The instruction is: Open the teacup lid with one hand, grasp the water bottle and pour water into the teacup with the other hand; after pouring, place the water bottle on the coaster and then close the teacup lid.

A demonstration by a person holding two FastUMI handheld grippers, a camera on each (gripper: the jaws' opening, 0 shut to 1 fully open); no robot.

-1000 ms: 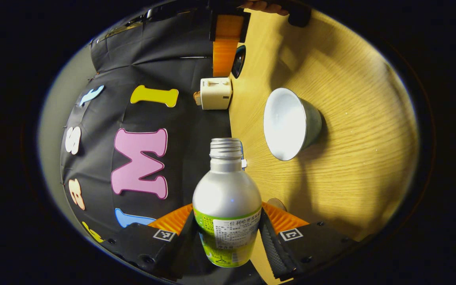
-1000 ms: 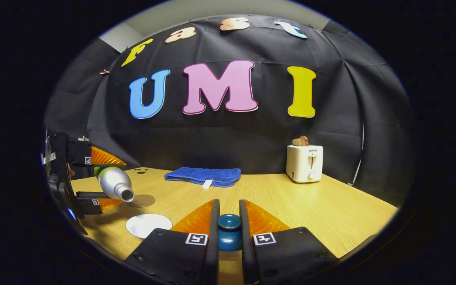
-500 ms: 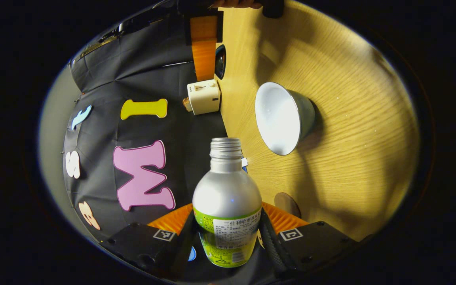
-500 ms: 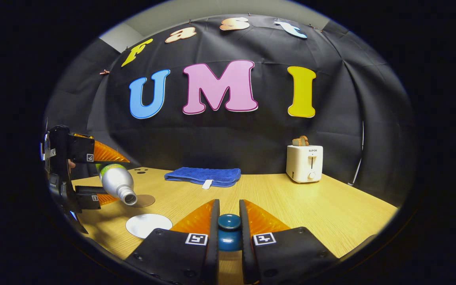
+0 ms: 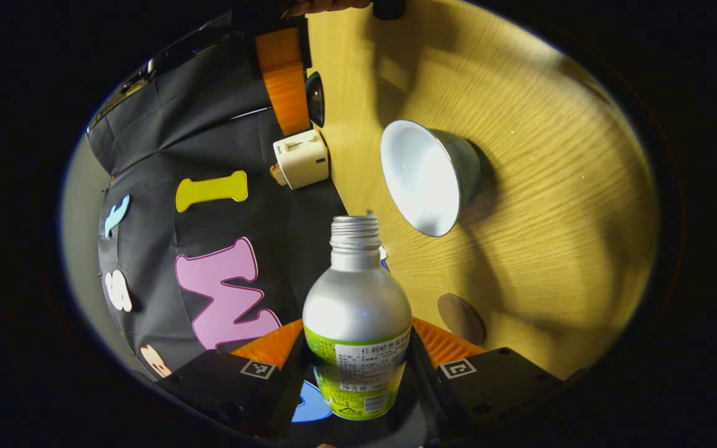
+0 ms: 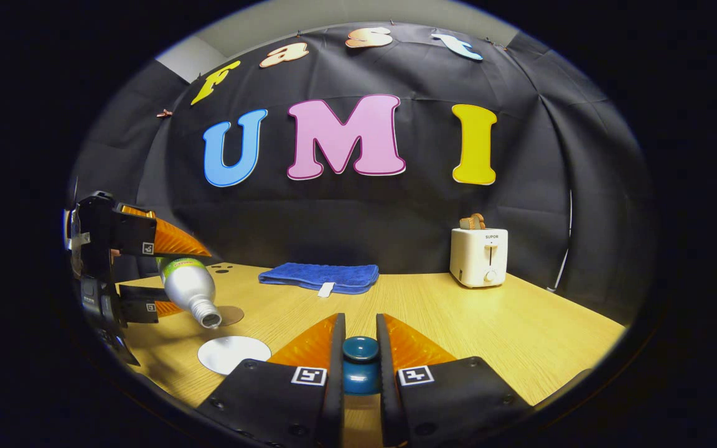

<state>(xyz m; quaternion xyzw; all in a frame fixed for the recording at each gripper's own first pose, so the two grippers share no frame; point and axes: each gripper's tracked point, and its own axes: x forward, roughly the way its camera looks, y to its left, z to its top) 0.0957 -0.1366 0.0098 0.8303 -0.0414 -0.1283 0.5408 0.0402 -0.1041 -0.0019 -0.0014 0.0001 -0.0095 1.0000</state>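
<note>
My left gripper (image 5: 358, 333) is shut on a silver water bottle (image 5: 356, 298) with a green label and no cap. In the right gripper view the bottle (image 6: 189, 285) tilts mouth-down, above and behind the open teacup (image 6: 234, 353). In the left gripper view the teacup (image 5: 424, 177), white inside and grey outside, stands on the wooden table to the right of the bottle's mouth. No stream of water is visible. A round brown coaster (image 5: 461, 318) lies near the bottle. My right gripper (image 6: 359, 330) is shut on the knob of the blue teacup lid (image 6: 360, 361), held off to the cup's right.
A folded blue cloth (image 6: 320, 275) lies at the back of the table (image 6: 489, 323). A white toaster (image 6: 478, 255) stands at the back right. The black booth wall closes off the far side.
The left gripper has tipped the bottle further, so its mouth points more steeply down toward the teacup. The right gripper and the lid have stayed still.
</note>
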